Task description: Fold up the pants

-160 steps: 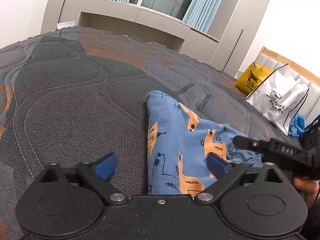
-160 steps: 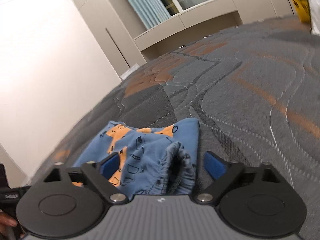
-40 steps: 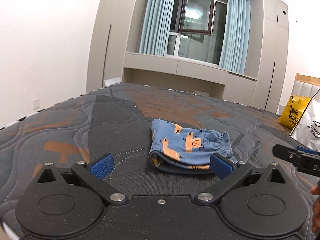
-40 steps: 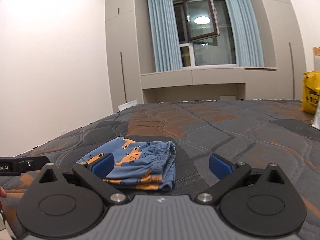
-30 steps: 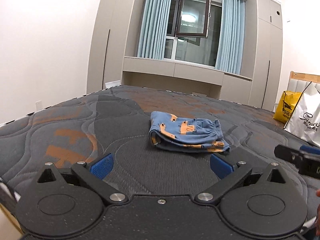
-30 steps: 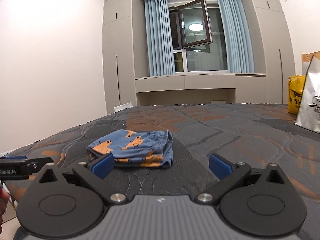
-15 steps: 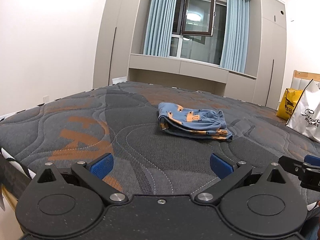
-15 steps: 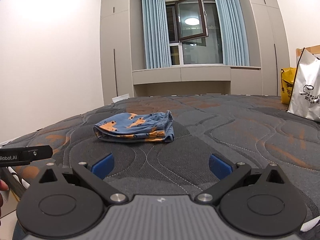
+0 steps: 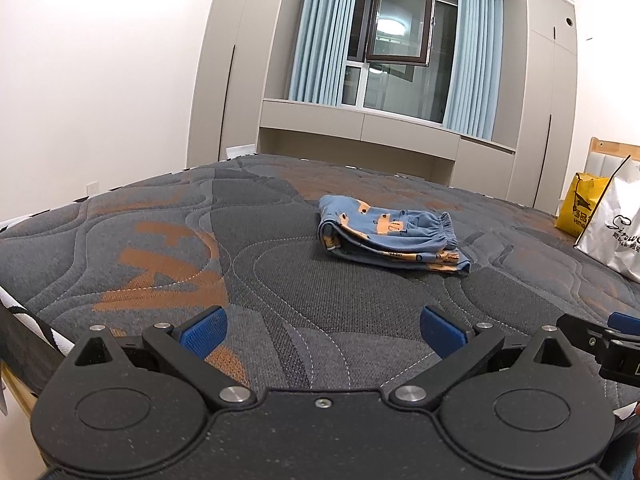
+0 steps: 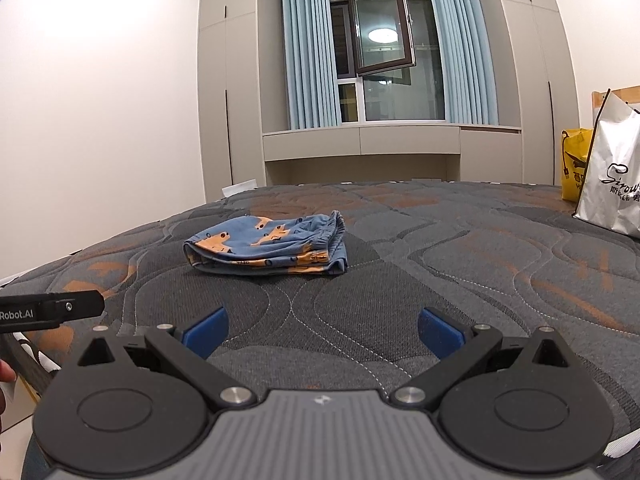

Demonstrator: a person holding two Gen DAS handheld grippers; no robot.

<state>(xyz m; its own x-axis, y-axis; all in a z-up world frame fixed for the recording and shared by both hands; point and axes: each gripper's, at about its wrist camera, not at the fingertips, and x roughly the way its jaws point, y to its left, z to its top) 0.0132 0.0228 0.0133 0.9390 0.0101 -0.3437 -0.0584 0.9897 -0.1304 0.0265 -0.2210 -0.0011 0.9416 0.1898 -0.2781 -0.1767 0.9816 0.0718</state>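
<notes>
The blue pants with orange prints (image 9: pixel 390 236) lie folded in a small bundle in the middle of the grey quilted mattress (image 9: pixel 200 248). They also show in the right wrist view (image 10: pixel 268 248). My left gripper (image 9: pixel 322 330) is open and empty, low over the near edge of the mattress, well short of the pants. My right gripper (image 10: pixel 322 330) is open and empty, also back near the edge. The right gripper's tip shows at the right of the left wrist view (image 9: pixel 600 340), and the left gripper's tip at the left of the right wrist view (image 10: pixel 52 308).
A white shopping bag (image 10: pixel 612 188) and a yellow bag (image 10: pixel 574 164) stand at the right by the headboard. Wardrobes, a window bench and an open window (image 10: pixel 380 28) line the far wall. The mattress edge (image 9: pixel 24 320) is at the near left.
Both grippers have pulled back from the pants toward the mattress edge, staying open. The folded pants lie still and look smaller and farther away.
</notes>
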